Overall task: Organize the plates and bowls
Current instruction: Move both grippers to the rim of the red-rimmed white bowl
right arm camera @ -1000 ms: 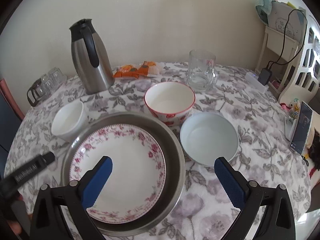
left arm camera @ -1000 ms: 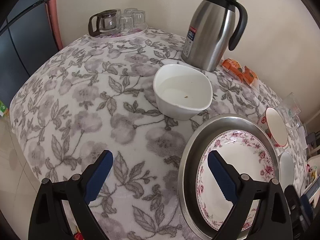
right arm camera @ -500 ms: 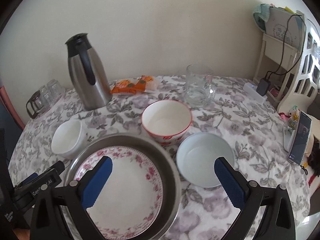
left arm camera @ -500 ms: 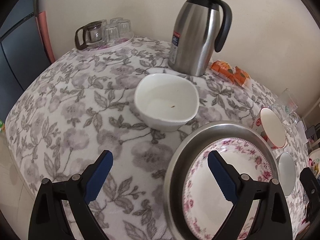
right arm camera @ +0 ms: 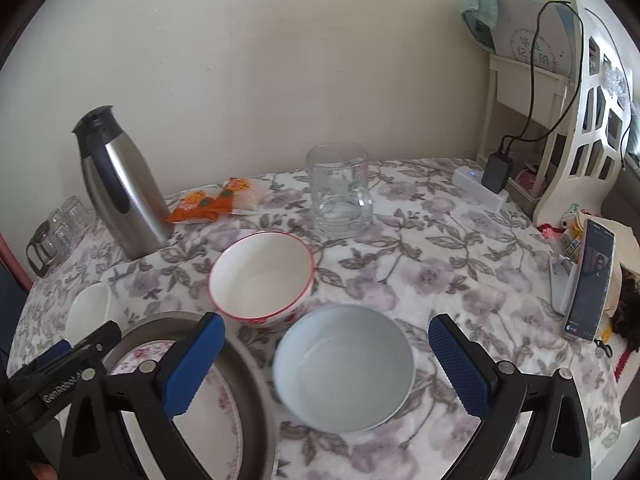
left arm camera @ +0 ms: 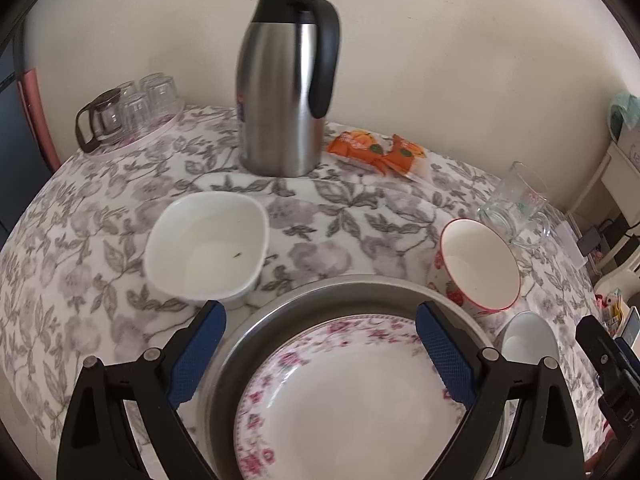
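both my grippers are spread wide, holding nothing: left gripper (left arm camera: 320, 344) over the floral plate (left arm camera: 352, 408) nested in the steel tray (left arm camera: 340, 290), right gripper (right arm camera: 326, 354) framing the pale blue bowl (right arm camera: 344, 364), likely my next pick for stacking.

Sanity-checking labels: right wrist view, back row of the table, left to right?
Small glasses → steel thermos jug → orange snack packets → glass mug → white power strip with black charger.

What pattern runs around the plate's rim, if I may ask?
Pink flowers on white plate, clearest in the left wrist view.
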Motion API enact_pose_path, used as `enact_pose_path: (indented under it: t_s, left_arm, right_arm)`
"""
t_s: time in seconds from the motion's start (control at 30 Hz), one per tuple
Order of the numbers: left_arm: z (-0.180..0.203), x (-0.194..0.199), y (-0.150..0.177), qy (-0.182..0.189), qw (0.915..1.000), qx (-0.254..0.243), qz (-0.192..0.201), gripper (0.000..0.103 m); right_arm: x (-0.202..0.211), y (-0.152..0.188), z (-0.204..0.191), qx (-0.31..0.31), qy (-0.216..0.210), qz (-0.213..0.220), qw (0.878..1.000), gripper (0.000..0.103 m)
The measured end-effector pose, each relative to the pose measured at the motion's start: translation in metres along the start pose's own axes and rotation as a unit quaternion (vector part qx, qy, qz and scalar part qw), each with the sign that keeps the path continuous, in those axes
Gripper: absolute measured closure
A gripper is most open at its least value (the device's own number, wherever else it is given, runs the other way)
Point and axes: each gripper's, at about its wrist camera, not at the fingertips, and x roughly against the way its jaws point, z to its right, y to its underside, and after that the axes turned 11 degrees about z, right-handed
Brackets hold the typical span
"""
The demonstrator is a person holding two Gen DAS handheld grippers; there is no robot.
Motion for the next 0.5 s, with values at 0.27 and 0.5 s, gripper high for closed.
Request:
enact_pose_path:
  t_s: [0.27,0.5]
  left_arm:
    - [0.019,-0.019,-0.009,0.043,0.9985,0.017,-0.029,0.007]
    - [0.032,-0.031,-0.012,0.069,0.9962,0.016,-0.051,0.007]
  right_arm:
    - [-0.029,0.004,0.026,-0.033,-0.006,-0.034,0.999,0.0]
    - [-0.047,0.004,0.029,-0.061,-0.02,-0.045,0.997,0.001]
